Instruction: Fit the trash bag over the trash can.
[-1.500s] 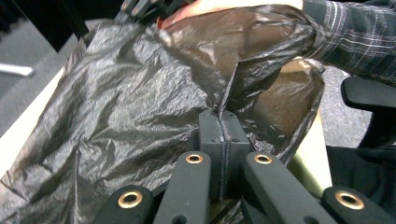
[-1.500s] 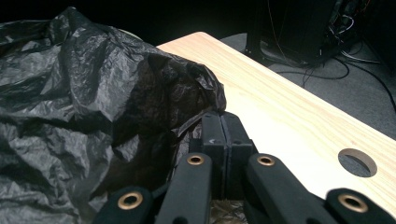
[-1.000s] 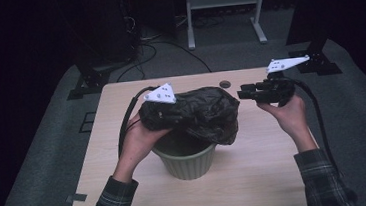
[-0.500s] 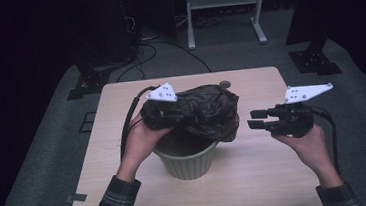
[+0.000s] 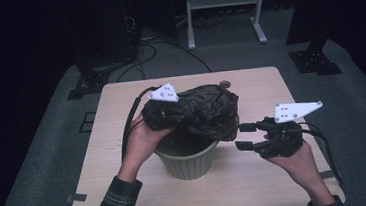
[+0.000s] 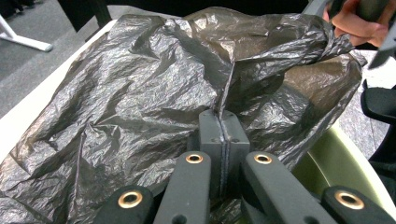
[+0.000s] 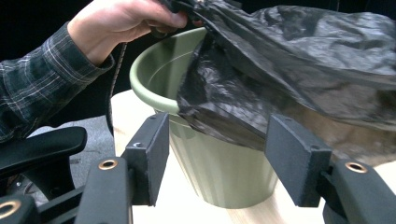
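Black bag [image 5: 199, 112], pinched in the left gripper [image 6: 223, 133], hides the bin's [image 5: 188, 161] mouth; right gripper [image 5: 244, 136] opening, empty.

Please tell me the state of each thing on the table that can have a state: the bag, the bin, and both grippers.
black plastic bag: crumpled, held up, draped over the bin's rim, not yet lining it.
green bin: upright on the table, partly covered by the bag.
left gripper: shut on a fold of the bag.
right gripper: jaws have just been opening, nothing gripped between them, facing the bin.
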### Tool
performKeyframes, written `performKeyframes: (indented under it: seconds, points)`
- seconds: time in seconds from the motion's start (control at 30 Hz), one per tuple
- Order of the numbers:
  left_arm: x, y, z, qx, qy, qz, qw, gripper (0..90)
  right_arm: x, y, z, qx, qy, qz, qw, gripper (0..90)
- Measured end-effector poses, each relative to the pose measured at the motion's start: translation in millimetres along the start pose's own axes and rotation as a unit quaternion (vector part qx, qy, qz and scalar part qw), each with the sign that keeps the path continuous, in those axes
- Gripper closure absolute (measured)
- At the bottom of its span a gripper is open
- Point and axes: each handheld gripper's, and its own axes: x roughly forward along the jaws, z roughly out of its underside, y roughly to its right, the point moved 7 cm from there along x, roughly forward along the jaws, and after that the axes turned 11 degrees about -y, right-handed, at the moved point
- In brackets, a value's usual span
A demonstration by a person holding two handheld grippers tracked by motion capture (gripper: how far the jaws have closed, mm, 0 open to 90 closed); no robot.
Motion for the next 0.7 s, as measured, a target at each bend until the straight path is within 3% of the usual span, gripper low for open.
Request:
performKeyframes:
  seconds: [0.1, 0.3, 0.7]
  points:
    - [1.1, 0.4, -0.7, 0.001, 0.001, 0.001, 1.0000, 89.9, 7.7, -2.6, -3.1, -0.003, -0.002, -0.007, 1.0000, 43.7]
    - [-2.7, -0.7, 2.4, -0.003, 0.004, 0.002, 1.0000, 89.9, 15.5, -3.0, -3.8, -0.024, -0.008, 0.005, 0.9997, 88.9]
    - [-44.6, -17.4, 30.8, -0.044, 0.038, -0.012, 0.9982, 89.9, -2.9, 10.0, 10.5, -0.008, -0.002, 0.028, 0.9996, 89.9]
